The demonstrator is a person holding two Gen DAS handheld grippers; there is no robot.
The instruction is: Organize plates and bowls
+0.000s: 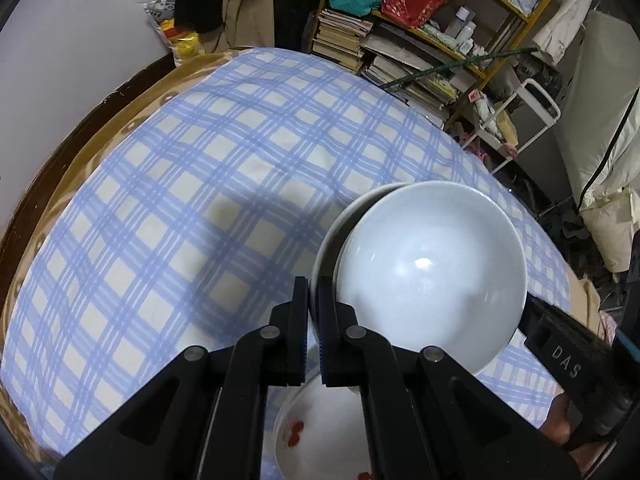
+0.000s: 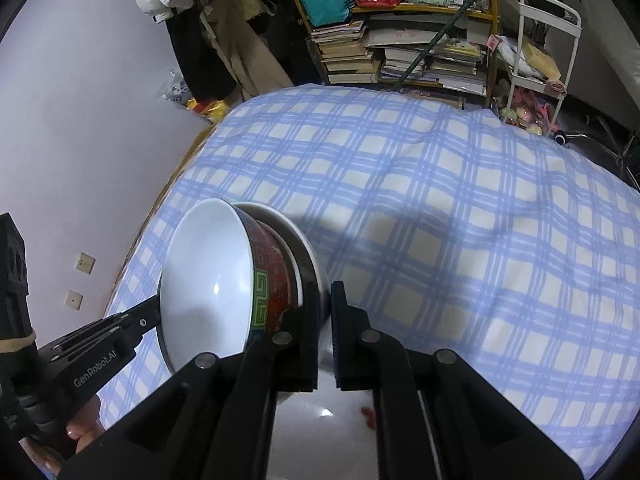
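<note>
A white plate (image 1: 320,256) with small red marks carries a bowl (image 1: 432,272) that is white inside and red-patterned outside (image 2: 272,276). My left gripper (image 1: 313,292) is shut on the plate's rim, beside the bowl. In the right wrist view my right gripper (image 2: 326,300) is shut on the opposite rim of the same plate (image 2: 316,412). Plate and bowl hang above the blue checked cloth (image 1: 180,184). Each view shows the other gripper's black body at the far side of the bowl: the right one (image 1: 568,360) and the left one (image 2: 100,344), where its tips are hidden.
The checked cloth (image 2: 460,220) covers a wide surface with a brown edge (image 1: 80,152) on the left. Behind it stand a yellow shelf of books and boxes (image 1: 400,52), hanging clothes (image 2: 224,40) and a white cart (image 2: 548,40). A plain wall (image 2: 80,120) is at the left.
</note>
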